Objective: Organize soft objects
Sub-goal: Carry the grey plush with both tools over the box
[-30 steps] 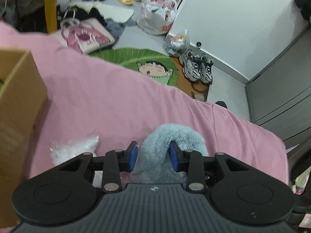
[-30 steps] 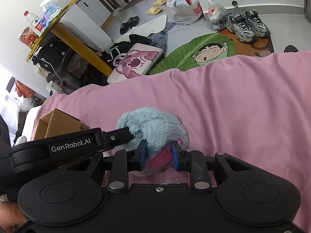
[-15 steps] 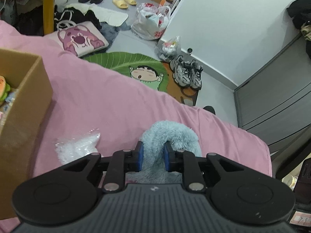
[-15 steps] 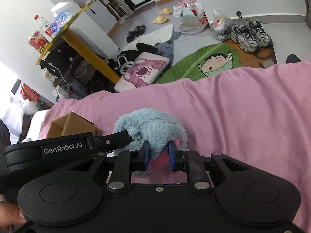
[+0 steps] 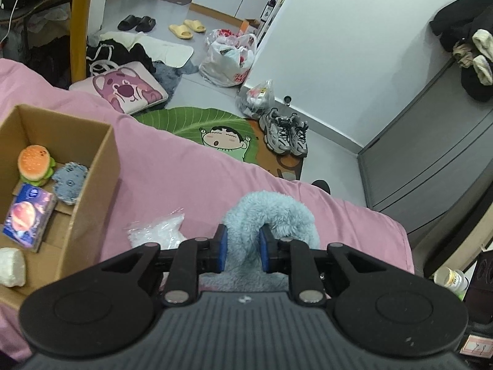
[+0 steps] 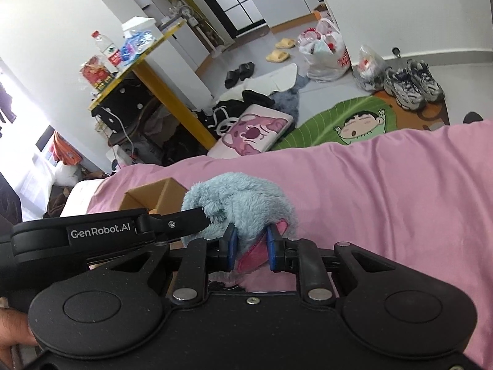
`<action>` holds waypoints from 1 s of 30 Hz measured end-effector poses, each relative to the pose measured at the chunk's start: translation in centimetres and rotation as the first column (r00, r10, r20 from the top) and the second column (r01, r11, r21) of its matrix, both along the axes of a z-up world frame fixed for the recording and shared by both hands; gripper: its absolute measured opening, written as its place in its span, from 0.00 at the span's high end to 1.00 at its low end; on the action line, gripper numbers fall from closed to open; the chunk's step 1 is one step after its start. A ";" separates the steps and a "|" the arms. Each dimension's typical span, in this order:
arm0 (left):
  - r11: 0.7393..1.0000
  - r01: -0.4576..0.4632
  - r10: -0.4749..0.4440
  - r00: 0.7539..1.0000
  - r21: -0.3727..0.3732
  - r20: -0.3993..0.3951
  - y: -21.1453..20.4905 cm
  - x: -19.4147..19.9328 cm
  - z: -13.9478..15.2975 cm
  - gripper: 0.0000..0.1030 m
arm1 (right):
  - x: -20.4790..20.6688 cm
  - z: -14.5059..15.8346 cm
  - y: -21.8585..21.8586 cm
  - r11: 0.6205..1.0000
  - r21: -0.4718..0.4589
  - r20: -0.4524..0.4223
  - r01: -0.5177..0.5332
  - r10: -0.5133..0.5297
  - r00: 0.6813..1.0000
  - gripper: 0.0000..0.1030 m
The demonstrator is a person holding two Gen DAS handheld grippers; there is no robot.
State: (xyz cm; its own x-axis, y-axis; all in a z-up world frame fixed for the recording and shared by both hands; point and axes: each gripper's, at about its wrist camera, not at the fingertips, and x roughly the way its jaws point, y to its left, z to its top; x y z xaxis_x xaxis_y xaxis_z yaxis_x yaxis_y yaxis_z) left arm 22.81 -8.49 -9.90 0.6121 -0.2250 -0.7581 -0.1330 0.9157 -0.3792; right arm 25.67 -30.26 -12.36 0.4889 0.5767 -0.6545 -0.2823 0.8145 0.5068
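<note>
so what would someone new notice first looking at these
The fluffy blue plush toy, pinched by both the left gripper and the right gripper, jaws closed on it above the pink bedspread. Next, at left, the open cardboard box on the bed, holding a burger toy. Beyond the bed, a green cartoon rug on a cluttered floor.

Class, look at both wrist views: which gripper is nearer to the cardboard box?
Left. The left gripper holds the blue plush toy beside the cardboard box; the right gripper grips it farther away.
</note>
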 end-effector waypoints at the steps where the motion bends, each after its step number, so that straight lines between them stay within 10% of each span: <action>1: 1.000 0.002 -0.002 1.000 0.000 0.007 0.1 -0.3 0.4 0.81 | -0.3 0.4 0.1 1.000 0.000 0.006 0.000 0.000 1.000 0.81; 30: 0.999 -0.041 0.045 0.993 -0.035 0.113 9.9 -7.7 5.3 0.81 | -6.3 5.2 8.8 1.000 -0.007 0.121 -0.017 0.018 0.992 0.81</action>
